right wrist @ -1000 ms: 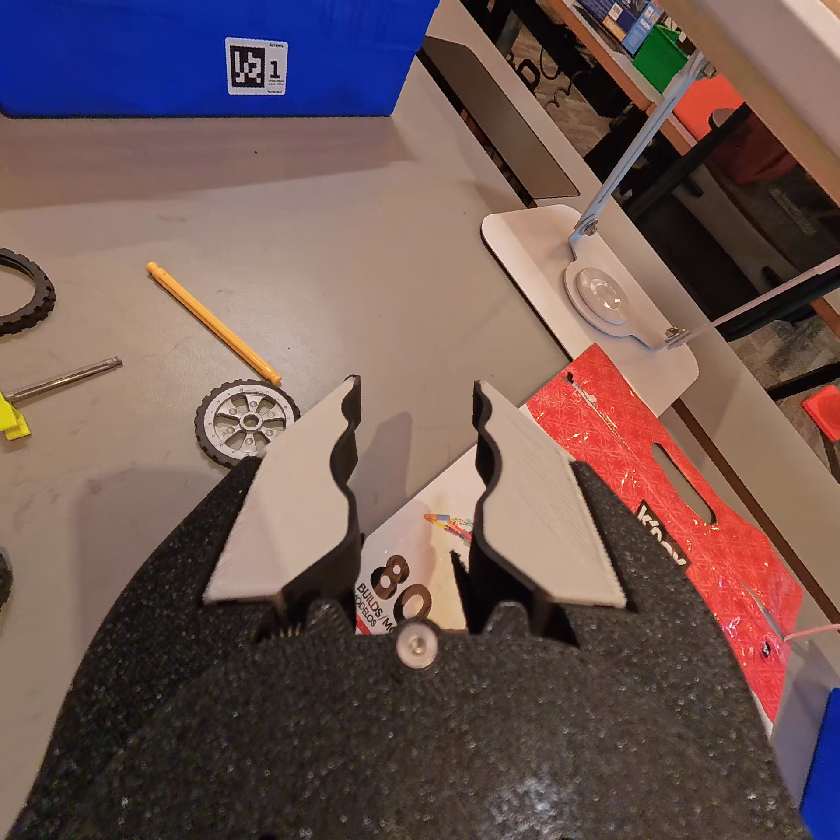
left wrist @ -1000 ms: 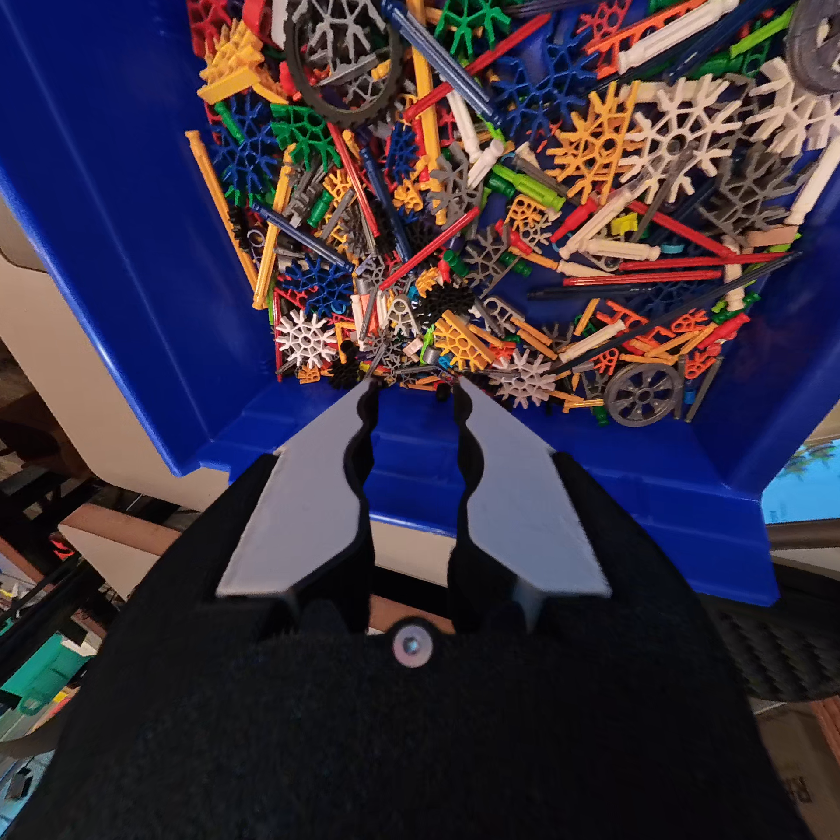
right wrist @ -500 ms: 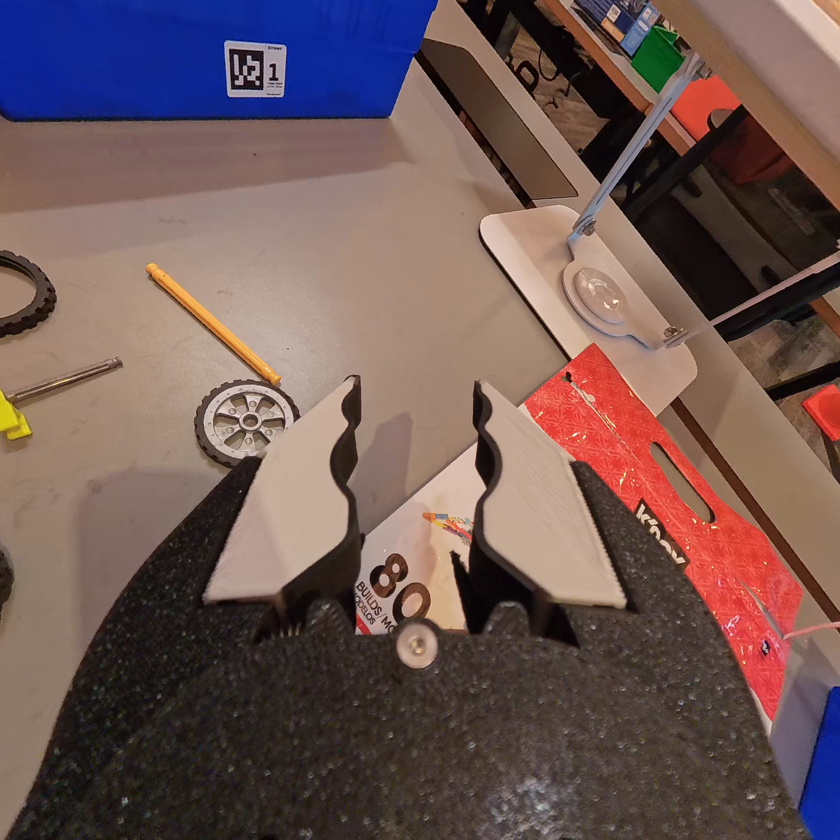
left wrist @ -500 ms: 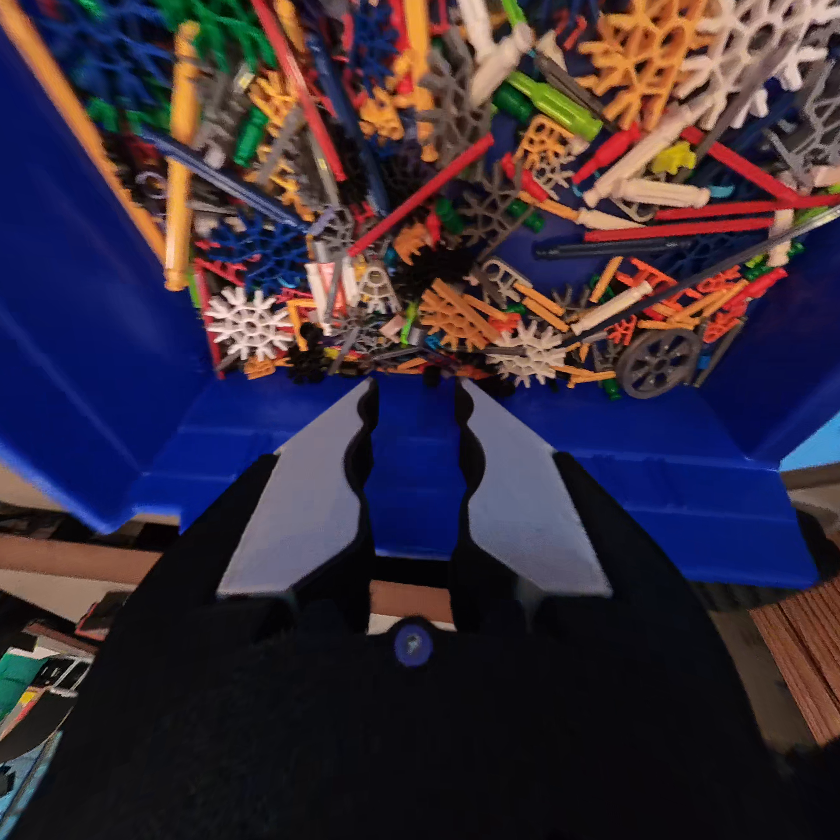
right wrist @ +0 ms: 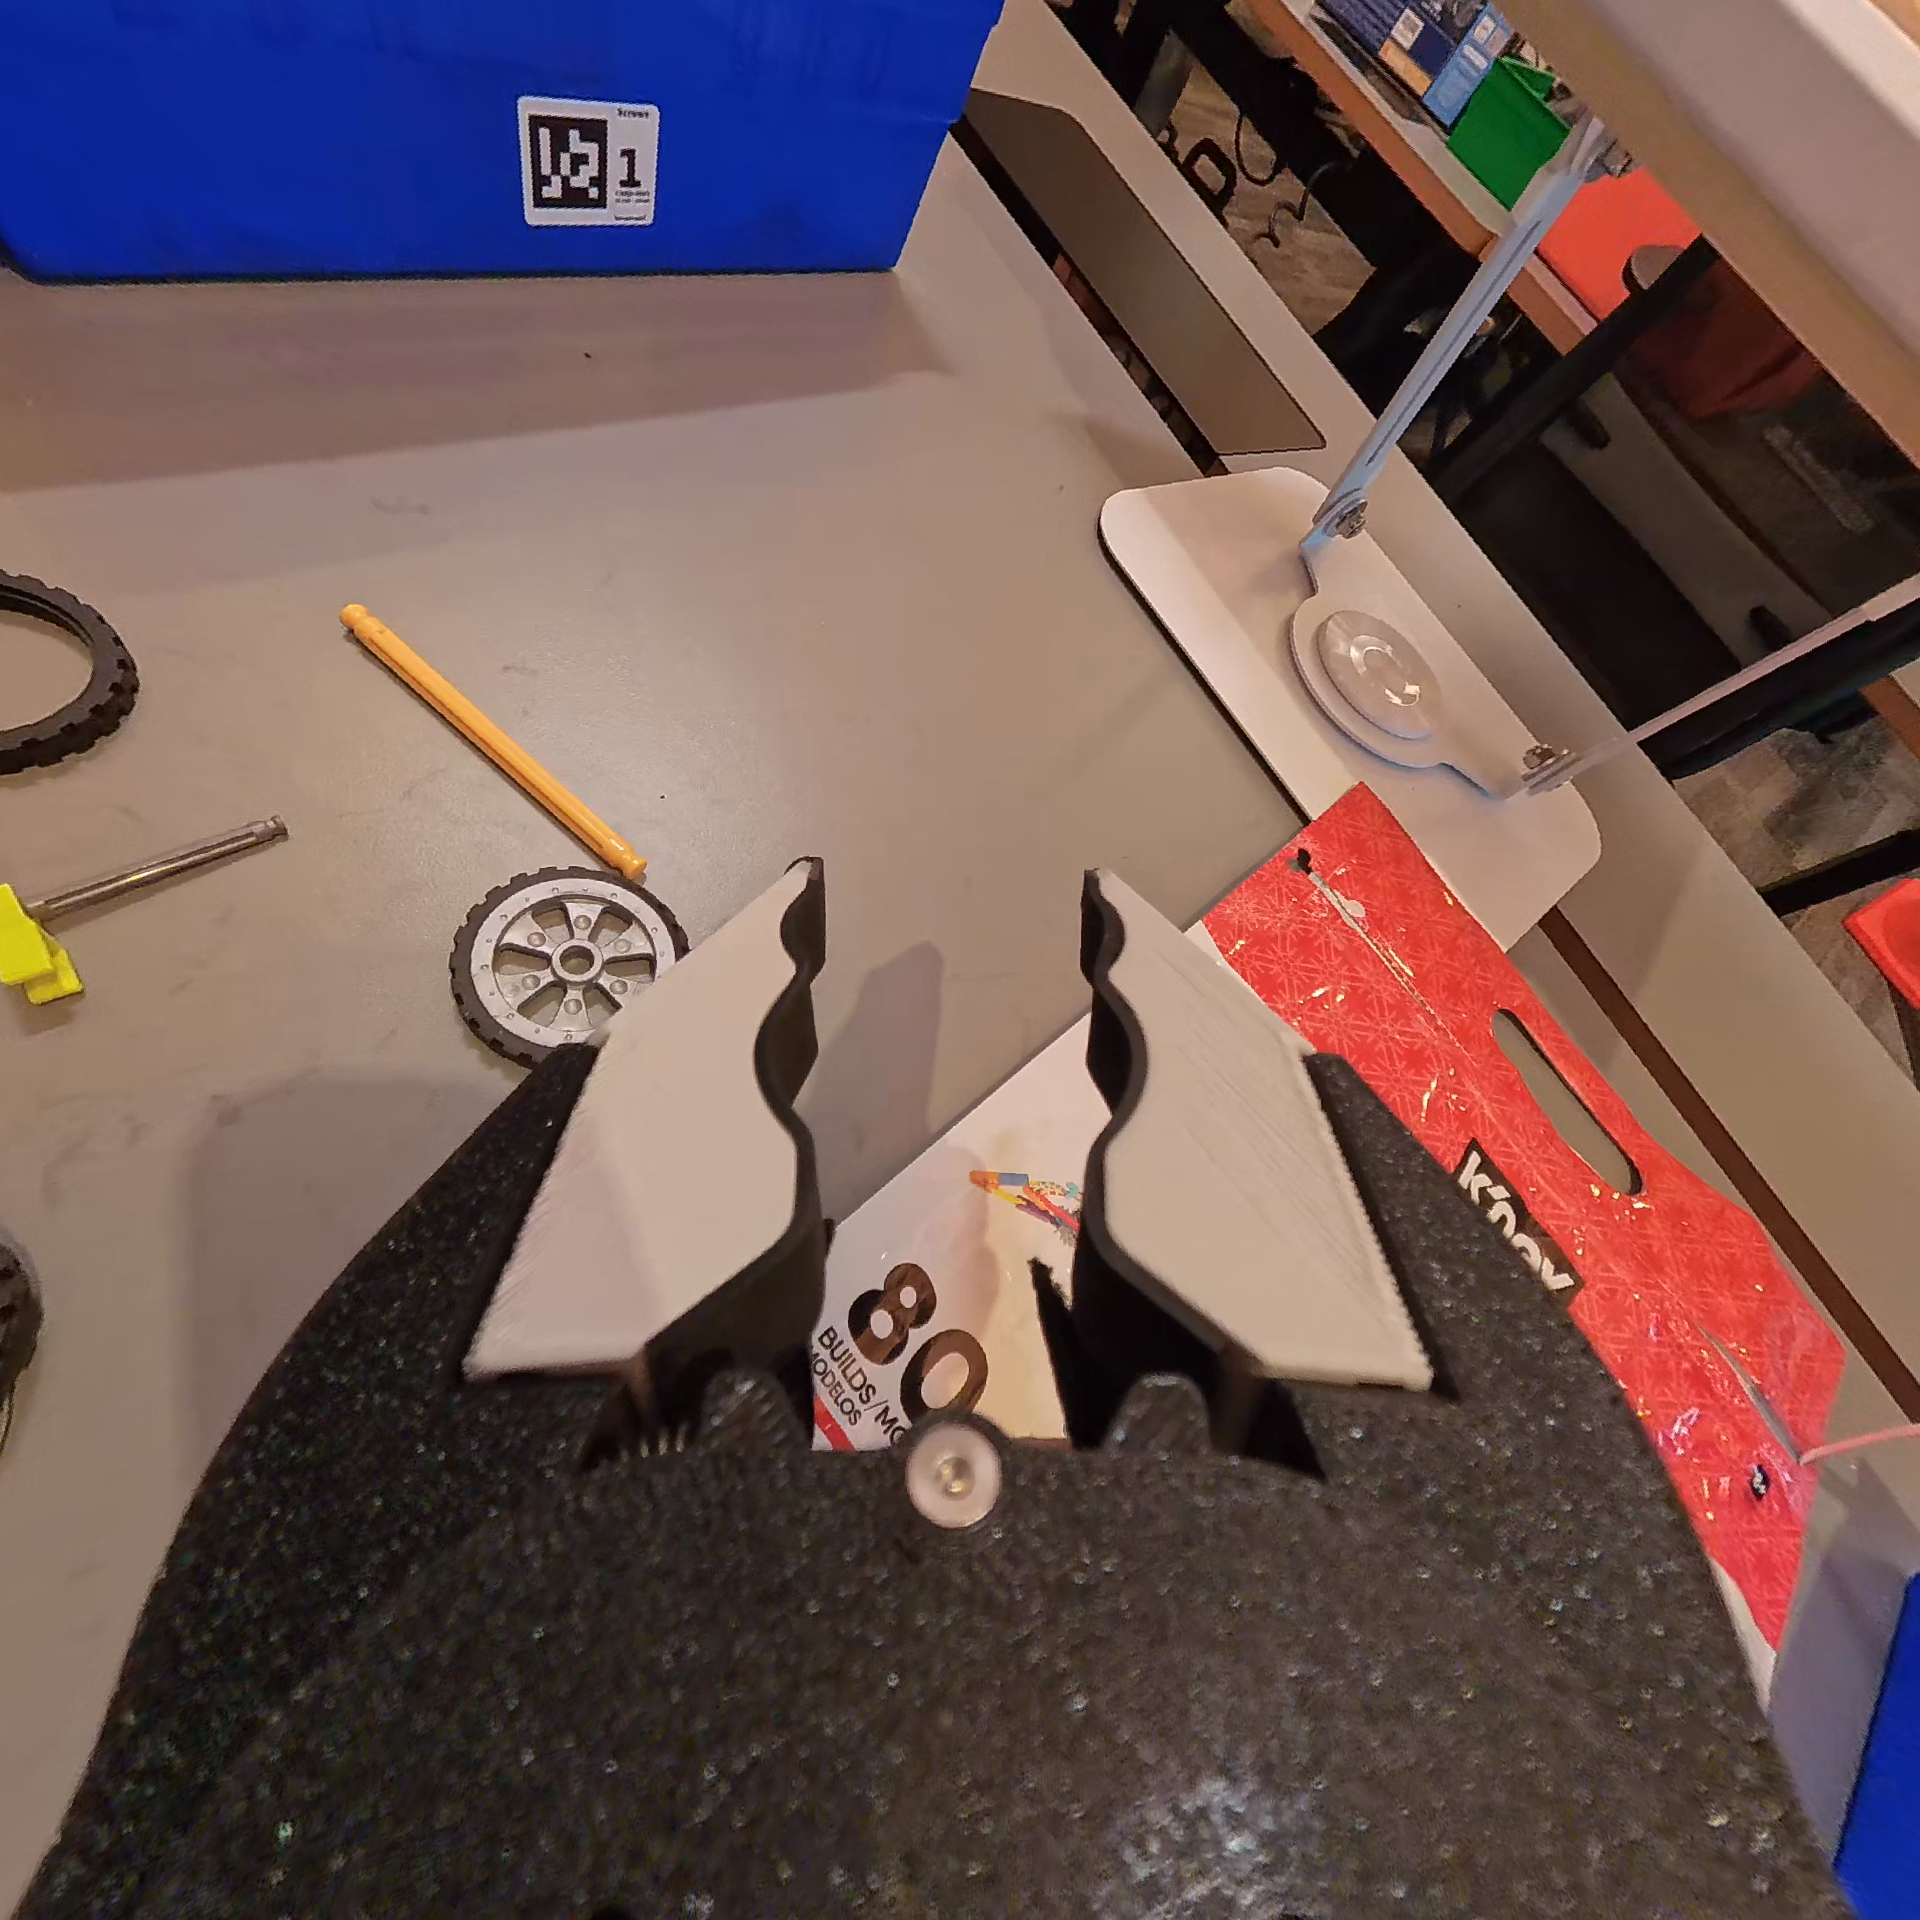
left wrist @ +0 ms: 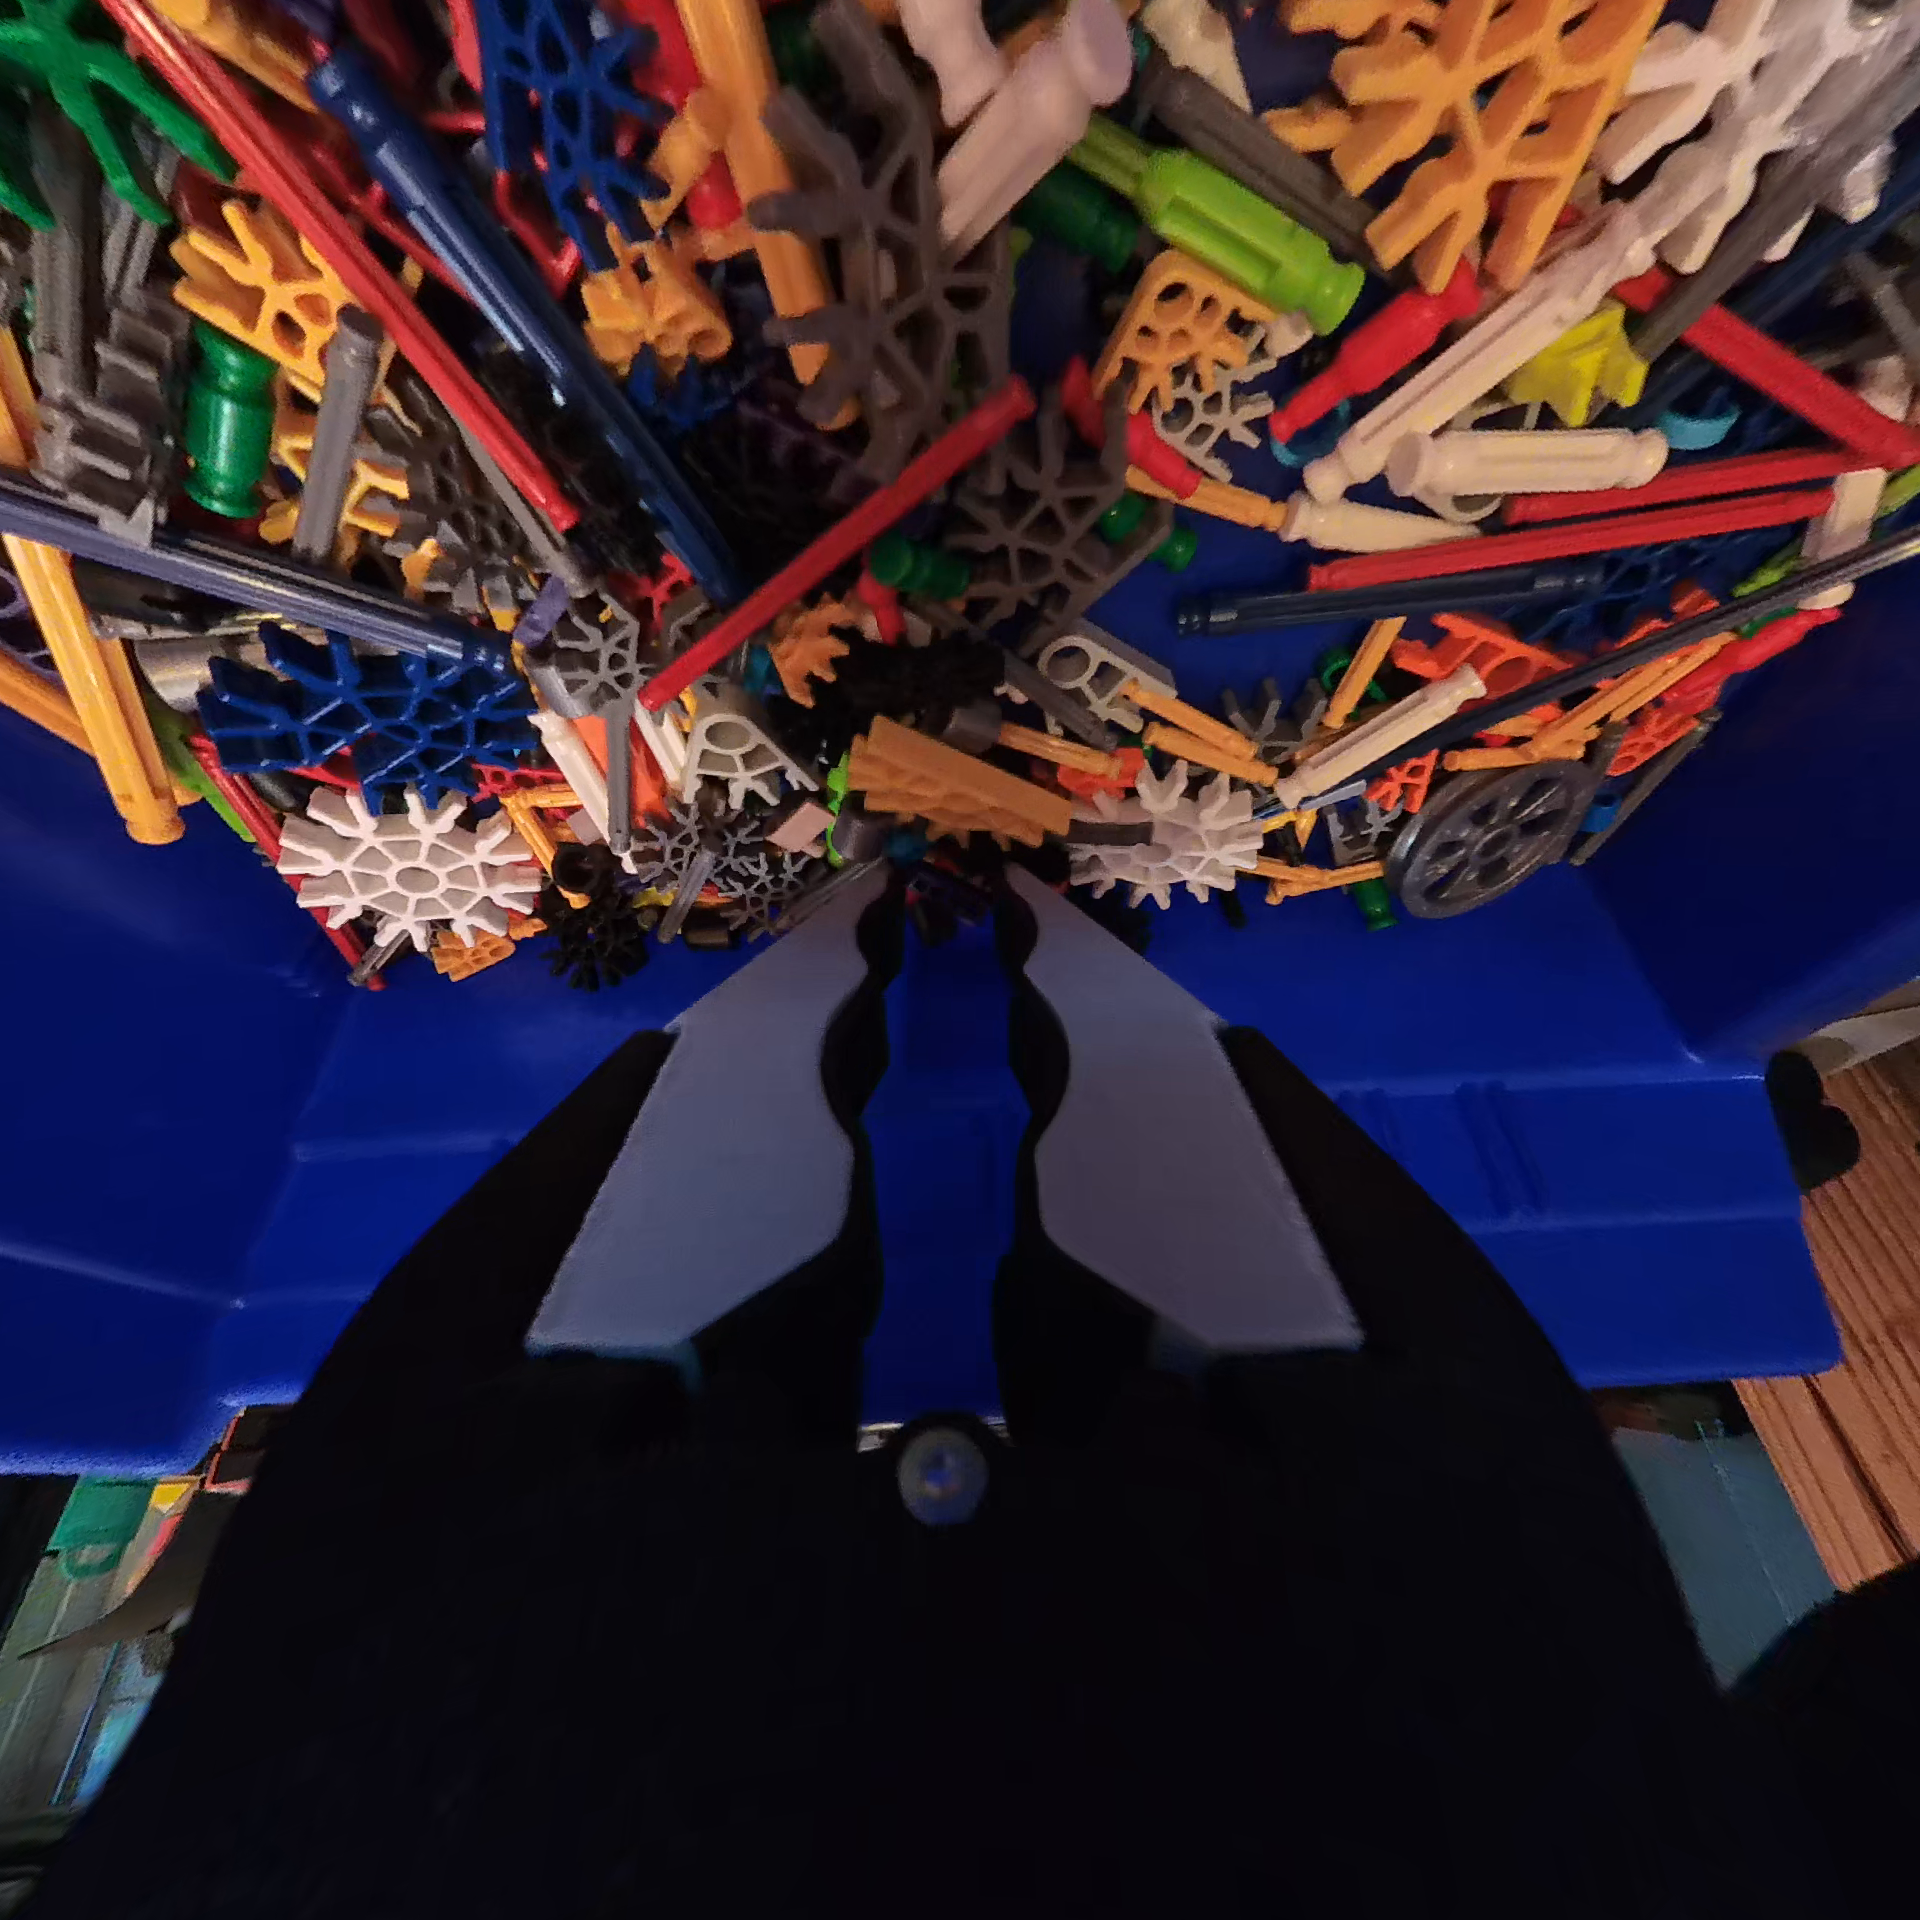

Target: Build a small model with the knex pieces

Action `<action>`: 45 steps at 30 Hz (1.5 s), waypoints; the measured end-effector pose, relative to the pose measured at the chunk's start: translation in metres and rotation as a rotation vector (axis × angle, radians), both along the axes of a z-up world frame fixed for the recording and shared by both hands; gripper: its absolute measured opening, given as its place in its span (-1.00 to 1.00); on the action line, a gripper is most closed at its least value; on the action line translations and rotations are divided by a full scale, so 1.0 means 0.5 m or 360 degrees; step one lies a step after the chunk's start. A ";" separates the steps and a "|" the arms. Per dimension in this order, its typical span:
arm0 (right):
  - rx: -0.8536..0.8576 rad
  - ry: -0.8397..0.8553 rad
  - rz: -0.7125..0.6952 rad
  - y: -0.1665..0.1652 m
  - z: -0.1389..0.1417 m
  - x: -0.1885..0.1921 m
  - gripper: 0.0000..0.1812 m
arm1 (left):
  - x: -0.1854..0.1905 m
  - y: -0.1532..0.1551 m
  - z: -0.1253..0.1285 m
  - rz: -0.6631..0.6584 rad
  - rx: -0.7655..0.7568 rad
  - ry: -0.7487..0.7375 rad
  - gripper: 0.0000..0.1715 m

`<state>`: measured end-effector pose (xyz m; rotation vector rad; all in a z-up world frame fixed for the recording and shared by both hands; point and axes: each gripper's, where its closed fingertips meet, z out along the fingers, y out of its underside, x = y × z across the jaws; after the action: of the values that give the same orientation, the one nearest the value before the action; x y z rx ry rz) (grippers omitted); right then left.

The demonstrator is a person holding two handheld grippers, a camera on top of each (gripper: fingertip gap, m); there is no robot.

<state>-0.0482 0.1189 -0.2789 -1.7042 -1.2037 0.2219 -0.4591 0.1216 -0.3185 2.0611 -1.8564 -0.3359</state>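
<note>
My left gripper (left wrist: 943,896) is open with a narrow gap, its tips down inside a blue bin (left wrist: 1403,1174) at the near edge of a heap of plastic rods and connectors (left wrist: 935,468). A white snowflake connector (left wrist: 407,869) lies left of the tips, another white one (left wrist: 1166,833) and a grey spoked wheel (left wrist: 1488,844) lie right. My right gripper (right wrist: 951,883) is open and empty above a grey table (right wrist: 831,582), over the corner of a white and red booklet (right wrist: 1455,1091). A tyred grey wheel (right wrist: 569,961) and an orange rod (right wrist: 488,738) lie just left of it.
A blue bin with a square marker tag (right wrist: 587,161) stands at the back of the table. A black tyre ring (right wrist: 62,686), a grey rod (right wrist: 166,862) and a yellow clip (right wrist: 31,945) lie at the left. A white lamp base (right wrist: 1351,665) sits at the right edge. Some 40 centimeters of space lies between my two pairs of fingers. To the white snowflake connector (left wrist: 407,869): left tips about 8 centimeters, right tips about 40 centimeters.
My left gripper has moved forward and down into the bin, its tips now at the edge of the heap. The right gripper has not moved.
</note>
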 end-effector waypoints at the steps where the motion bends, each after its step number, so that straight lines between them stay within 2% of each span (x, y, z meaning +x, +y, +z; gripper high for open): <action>1: -0.0001 0.0005 -0.0001 0.000 0.000 0.000 -0.45 | 0.001 0.001 0.000 -0.0001 0.0005 -0.0005 -0.85; 3: -0.0002 0.0009 0.0001 0.000 0.001 -0.001 -0.45 | 0.005 0.006 -0.001 -0.0031 0.0038 -0.0038 -0.99; 10: -0.0020 -0.0011 0.0012 -0.001 -0.011 -0.007 -0.45 | 0.032 0.024 0.018 -0.0144 0.0221 -0.0184 -1.00; 16: -0.0032 -0.0024 0.0011 0.000 -0.018 -0.007 -0.45 | 0.028 0.035 0.041 -0.0132 0.0308 -0.0217 -0.83; 21: -0.0039 -0.0018 0.0014 -0.001 -0.020 -0.009 -0.45 | 0.019 0.043 0.041 -0.0137 0.0357 -0.0204 -0.72; 37: -0.0056 -0.0033 0.0009 0.002 -0.029 -0.008 -0.45 | 0.014 0.052 0.034 -0.0149 0.0382 -0.0253 -0.69; 45: -0.0052 -0.0026 0.0006 0.002 -0.026 -0.006 -0.45 | 0.003 0.025 0.035 -0.0043 0.0222 -0.0257 -0.69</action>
<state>-0.0511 0.1200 -0.2919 -1.7353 -1.2211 0.2316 -0.4573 0.1339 -0.3012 2.2155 -2.0080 -0.3232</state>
